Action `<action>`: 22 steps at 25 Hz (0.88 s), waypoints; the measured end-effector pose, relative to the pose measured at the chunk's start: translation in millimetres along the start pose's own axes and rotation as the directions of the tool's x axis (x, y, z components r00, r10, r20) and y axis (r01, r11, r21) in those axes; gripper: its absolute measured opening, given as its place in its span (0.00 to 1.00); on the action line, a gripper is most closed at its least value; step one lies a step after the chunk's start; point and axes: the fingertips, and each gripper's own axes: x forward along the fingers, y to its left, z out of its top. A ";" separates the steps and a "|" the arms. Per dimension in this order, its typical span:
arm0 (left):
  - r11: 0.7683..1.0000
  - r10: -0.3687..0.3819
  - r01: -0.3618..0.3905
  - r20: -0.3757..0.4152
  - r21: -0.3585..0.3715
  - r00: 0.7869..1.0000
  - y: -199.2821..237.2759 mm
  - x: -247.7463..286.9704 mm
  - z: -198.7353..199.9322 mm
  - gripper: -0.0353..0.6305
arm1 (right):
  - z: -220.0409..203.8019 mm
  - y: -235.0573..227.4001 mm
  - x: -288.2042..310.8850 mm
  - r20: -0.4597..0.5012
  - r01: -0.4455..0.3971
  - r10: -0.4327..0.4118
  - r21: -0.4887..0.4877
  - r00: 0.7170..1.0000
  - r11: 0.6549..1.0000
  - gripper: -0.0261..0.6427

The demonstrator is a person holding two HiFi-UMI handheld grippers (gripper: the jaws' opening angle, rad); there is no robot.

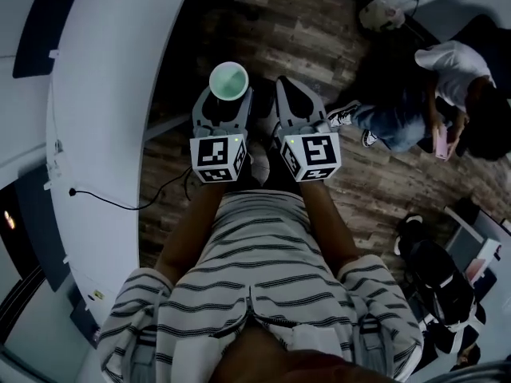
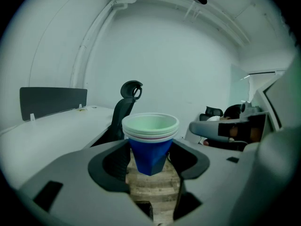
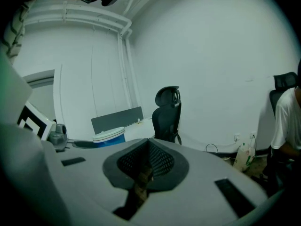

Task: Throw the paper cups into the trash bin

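Note:
A stack of paper cups [image 1: 229,80], blue outside with white rims and a pale green inside, stands upright between the jaws of my left gripper [image 1: 226,96], held above the wooden floor. In the left gripper view the dark pads press both sides of the blue cups [image 2: 150,142], so the left gripper [image 2: 150,158] is shut on them. My right gripper [image 1: 289,86] hangs beside it at the same height, its jaws together and nothing between them [image 3: 146,167]. The cups [image 3: 108,136] also show at the left of the right gripper view. No trash bin is in view.
A long white curved desk [image 1: 112,134] runs along my left, with a black cable [image 1: 160,194] trailing from it over the floor. A black office chair [image 3: 167,109] stands ahead by the wall. A seated person [image 1: 447,78] and a bag [image 1: 383,10] are to my right.

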 end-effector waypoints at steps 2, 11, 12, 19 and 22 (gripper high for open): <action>1.000 0.003 -0.003 -0.028 -0.004 1.000 -1.4 1.7 -13.0 0.47 | -10.6 -1.1 0.3 -0.019 0.000 0.000 0.004 1.000 1.000 0.06; 0.999 0.018 -0.022 -0.121 -0.034 0.993 6.2 8.8 -64.0 0.47 | -58.0 -8.2 -0.2 -0.089 0.027 -0.023 0.045 0.996 0.999 0.06; 0.999 0.020 -0.025 -0.127 -0.032 0.992 7.4 10.8 -69.0 0.47 | -63.1 -8.4 0.2 -0.095 0.027 -0.023 0.045 0.995 0.999 0.06; 0.999 0.044 -0.047 -0.159 -0.015 0.986 14.2 17.7 -99.2 0.48 | -93.2 -12.5 2.6 -0.135 0.037 -0.031 0.045 0.990 0.998 0.06; 0.998 0.048 -0.053 -0.188 -0.022 0.981 16.1 21.4 -115.8 0.48 | -103.3 -17.5 2.9 -0.145 0.044 -0.038 0.041 0.989 0.998 0.06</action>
